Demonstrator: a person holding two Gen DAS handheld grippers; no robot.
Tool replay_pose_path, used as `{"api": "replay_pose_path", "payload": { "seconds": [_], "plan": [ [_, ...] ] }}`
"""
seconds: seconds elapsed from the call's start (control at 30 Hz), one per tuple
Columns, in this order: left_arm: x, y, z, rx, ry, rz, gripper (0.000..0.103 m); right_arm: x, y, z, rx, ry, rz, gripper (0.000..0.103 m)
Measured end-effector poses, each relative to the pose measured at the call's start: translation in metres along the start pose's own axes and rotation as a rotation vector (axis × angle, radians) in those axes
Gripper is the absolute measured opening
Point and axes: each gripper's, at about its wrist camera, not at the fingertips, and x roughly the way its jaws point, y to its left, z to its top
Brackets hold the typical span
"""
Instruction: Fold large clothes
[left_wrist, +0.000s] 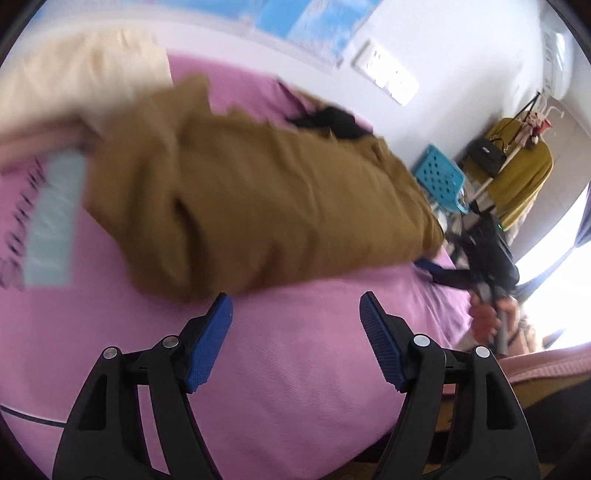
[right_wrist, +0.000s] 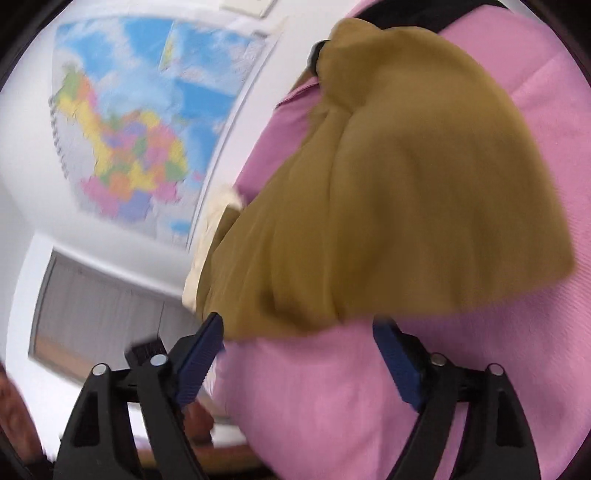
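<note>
While both grippers stand with their jaws apart and nothing between the pads, the mustard-brown cloth garment (left_wrist: 258, 192) lies in a loose fold on the pink ribbed bed cover (left_wrist: 303, 369), filling the middle of both views. The left gripper (left_wrist: 295, 314) hovers just below the garment's lower edge. The right gripper (right_wrist: 297, 332) is close to the hem in the lower middle of its view; whether its left pad touches the cloth I cannot tell. I judge that the thick fold may spring open, because the fabric bulges and nothing presses on it. A black piece (left_wrist: 332, 122) shows at the garment's upper edge.
</note>
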Motion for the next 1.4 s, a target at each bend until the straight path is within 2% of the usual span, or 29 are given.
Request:
{"api": "replay_pose_path", "payload": {
  "seconds": [0.07,0.13,0.23,0.3,0.37,0.43,0.47,0.5,0.53,0.57,0.67,0.7,0.77,0.9,1.0,1.1,1.13,1.17,1.2,1.23,1.27,1.33,1.4],
  "plan": [
    [0.017,0.005,0.000,-0.048,0.025,-0.021,0.071,0.009,0.007,0.005,-0.008,-0.026,-0.003,0.087],
    [0.032,0.013,0.000,-0.117,0.043,-0.065,0.071,0.021,0.013,0.010,0.004,-0.067,-0.051,0.090],
    [0.037,0.023,0.009,-0.193,0.004,-0.120,0.075,0.042,0.023,0.016,0.013,-0.140,-0.117,0.091],
    [0.040,0.025,0.013,-0.232,-0.008,-0.149,0.081,0.051,0.026,0.018,-0.006,-0.167,-0.155,0.093],
    [0.041,0.025,0.018,-0.261,-0.036,-0.182,0.092,0.062,0.028,0.020,-0.032,-0.195,-0.190,0.095],
    [0.042,0.024,0.020,-0.295,-0.049,-0.181,0.095,0.069,0.027,0.024,-0.028,-0.207,-0.193,0.094],
    [0.041,0.023,0.019,-0.308,-0.053,-0.181,0.095,0.070,0.026,0.026,-0.010,-0.218,-0.185,0.090],
    [0.040,0.021,0.016,-0.314,-0.048,-0.176,0.094,0.070,0.023,0.026,-0.003,-0.217,-0.186,0.073],
    [0.038,0.018,0.012,-0.318,-0.032,-0.165,0.089,0.068,0.019,0.028,0.015,-0.212,-0.199,0.063],
    [0.038,0.016,0.007,-0.315,-0.018,-0.167,0.089,0.066,0.015,0.028,0.034,-0.206,-0.185,0.062],
    [0.032,0.013,-0.005,-0.302,-0.010,-0.116,0.085,0.061,0.007,0.029,0.078,-0.193,-0.127,0.061],
    [0.030,0.017,-0.004,-0.315,-0.016,-0.121,0.085,0.061,0.007,0.028,0.073,-0.190,-0.124,0.061],
    [0.029,0.029,0.005,-0.392,-0.064,-0.119,0.086,0.062,0.009,0.027,0.070,-0.192,-0.121,0.063],
    [0.030,0.052,0.018,-0.553,-0.102,-0.176,0.086,0.063,0.010,0.028,0.076,-0.186,-0.098,0.071],
    [0.029,0.062,0.019,-0.672,-0.144,-0.217,0.086,0.063,0.009,0.030,0.097,-0.204,-0.085,0.073],
    [0.034,0.056,0.022,-0.688,-0.159,-0.156,0.087,0.067,0.013,0.031,0.088,-0.216,-0.125,0.074],
    [0.036,0.052,0.025,-0.676,-0.158,-0.126,0.087,0.069,0.014,0.032,0.083,-0.217,-0.136,0.067],
    [0.038,0.047,0.029,-0.662,-0.153,-0.101,0.085,0.070,0.014,0.032,0.077,-0.222,-0.149,0.060],
    [0.040,0.045,0.032,-0.650,-0.156,-0.087,0.079,0.070,0.013,0.033,0.075,-0.223,-0.155,0.044],
    [0.040,0.044,0.033,-0.630,-0.158,-0.066,0.052,0.067,0.010,0.033,0.078,-0.222,-0.142,0.029],
    [0.041,0.045,0.036,-0.605,-0.148,-0.084,0.040,0.065,0.007,0.033,0.083,-0.219,-0.106,0.026],
    [0.035,0.046,0.034,-0.606,-0.155,-0.111,0.033,0.059,0.008,0.032,0.080,-0.223,-0.067,0.020],
    [0.028,0.035,0.035,-0.535,-0.174,-0.075,0.033,0.055,0.017,0.029,0.033,-0.235,-0.059,0.020]
  ]
}}
